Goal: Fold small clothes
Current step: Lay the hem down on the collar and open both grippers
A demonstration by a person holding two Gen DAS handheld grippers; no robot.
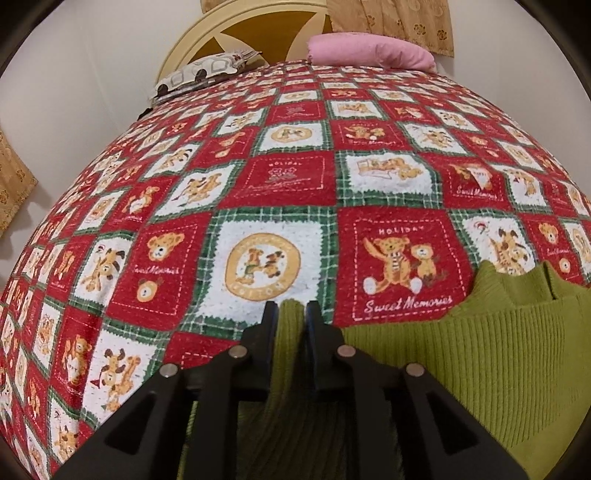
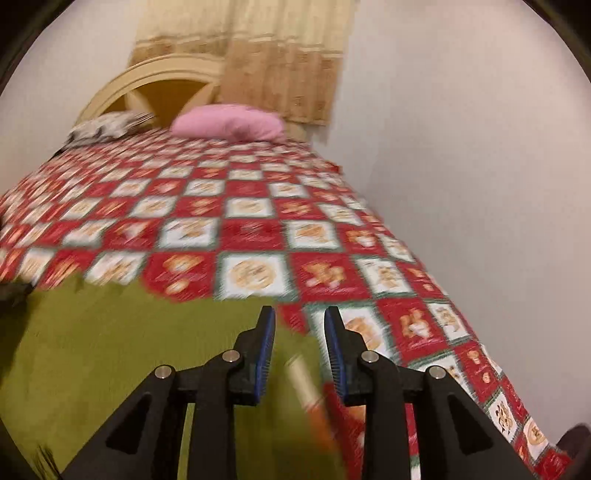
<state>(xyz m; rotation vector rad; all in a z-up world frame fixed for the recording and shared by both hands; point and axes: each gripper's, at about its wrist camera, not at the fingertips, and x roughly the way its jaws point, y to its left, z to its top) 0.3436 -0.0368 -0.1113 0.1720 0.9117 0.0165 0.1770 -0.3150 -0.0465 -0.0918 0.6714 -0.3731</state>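
- Left tool (image 1: 291, 308): black fingers set narrow, a ribbed fold of the green sweater (image 1: 461, 354) standing up between the pads and filling the gap, so the cloth is pinched.
- That sweater is a fine-ribbed knit, olive-green, lying flat on the bed near its front edge; in the left wrist view its body spreads out to the right of the tool, with a folded neckline edge at its far side.
- Right tool (image 2: 300, 321): blue-lined pads part-open with a clear gap, nothing gripped; it hangs over the sweater's right-hand edge, where green meets the bedspread (image 2: 258, 229).
- The right wrist view is smeared with motion blur.
- Bedspread: fuzzy, red and white squares with teddy bears and green plaid borders.
- Plenty of bare bedspread ahead, up to the pink pillow (image 1: 369, 50) and a patterned pillow (image 1: 203, 72) at the cream headboard (image 1: 207, 33).
- A plain wall (image 2: 461, 184) runs close along the bed's right side.
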